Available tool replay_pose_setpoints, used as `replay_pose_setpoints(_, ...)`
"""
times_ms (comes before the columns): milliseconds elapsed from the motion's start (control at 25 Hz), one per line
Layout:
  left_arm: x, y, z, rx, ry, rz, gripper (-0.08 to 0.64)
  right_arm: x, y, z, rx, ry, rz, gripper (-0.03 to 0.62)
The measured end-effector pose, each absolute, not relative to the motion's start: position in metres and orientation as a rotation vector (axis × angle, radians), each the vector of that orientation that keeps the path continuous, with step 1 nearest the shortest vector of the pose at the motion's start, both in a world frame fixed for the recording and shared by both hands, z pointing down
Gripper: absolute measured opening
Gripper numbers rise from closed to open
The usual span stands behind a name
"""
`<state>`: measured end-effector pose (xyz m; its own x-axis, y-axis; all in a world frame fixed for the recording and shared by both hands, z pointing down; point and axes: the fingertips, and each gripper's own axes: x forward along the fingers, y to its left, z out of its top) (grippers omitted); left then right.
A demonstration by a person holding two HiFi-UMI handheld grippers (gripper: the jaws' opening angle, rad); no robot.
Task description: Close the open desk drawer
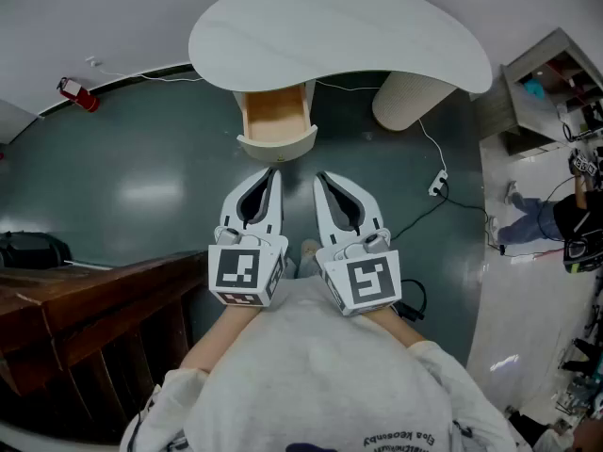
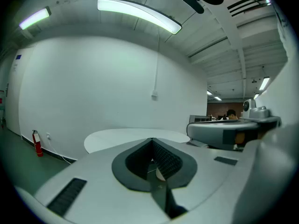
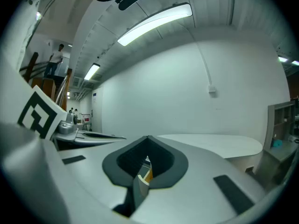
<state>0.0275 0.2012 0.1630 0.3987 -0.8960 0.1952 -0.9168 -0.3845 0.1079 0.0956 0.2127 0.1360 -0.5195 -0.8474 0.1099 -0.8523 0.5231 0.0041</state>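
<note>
In the head view the desk drawer (image 1: pixel 276 119) stands pulled out from under the white curved desktop (image 1: pixel 339 28). Its light wood inside shows, and its rounded white front (image 1: pixel 277 145) faces me. My left gripper (image 1: pixel 273 171) and right gripper (image 1: pixel 321 176) are held side by side just short of that front, apart from it, tips pointing at it. Both are shut with nothing between the jaws. The left gripper view shows the left gripper (image 2: pixel 152 139) closed below the desktop (image 2: pixel 126 136). The right gripper (image 3: pixel 147 137) is likewise closed, with a sliver of wood colour in its gap.
A thick round desk leg (image 1: pixel 407 100) stands right of the drawer. A cable and power strip (image 1: pixel 438 183) lie on the floor beyond it. A dark wooden railing (image 1: pixel 85 299) fills the lower left. A red fire extinguisher (image 1: pixel 75 93) sits by the far wall, shelving (image 1: pixel 551 78) at right.
</note>
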Motion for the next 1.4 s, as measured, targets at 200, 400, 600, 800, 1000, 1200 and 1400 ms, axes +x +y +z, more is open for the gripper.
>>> replay_pose_setpoints(200, 0.011, 0.199, 0.159, 2.485, -1.572, 0.164, 0.008, 0.077, 0.212, 0.132, 1.549, -2.626, 0.084, 0.015)
replay_pose_setpoints(400, -0.004, 0.205, 0.164, 2.501, -1.541, 0.164, 0.009, 0.063, 0.217, 0.135, 1.603, -2.596, 0.079, 0.015)
replay_pose_setpoints(600, -0.011, 0.208, 0.170, 2.487, -1.534, 0.145, 0.008, 0.058, 0.219, 0.139, 1.623, -2.577, 0.048, 0.017)
replay_pose_setpoints(800, -0.023, 0.210, 0.174, 2.494, -1.508, 0.143, 0.008, 0.043, 0.221, 0.147, 1.612, -2.573, 0.078, 0.017)
replay_pose_setpoints(1000, -0.037, 0.204, 0.181, 2.511, -1.487, 0.155, 0.008, 0.027, 0.219, 0.158, 1.604, -2.561, 0.096, 0.015)
replay_pose_setpoints(1200, -0.045, 0.198, 0.188, 2.507, -1.469, 0.158, 0.008, 0.019, 0.213, 0.162, 1.607, -2.560, 0.117, 0.015)
replay_pose_setpoints(1400, -0.048, 0.186, 0.194, 2.512, -1.472, 0.170, 0.009, 0.019, 0.200, 0.167, 1.584, -2.567, 0.129, 0.015)
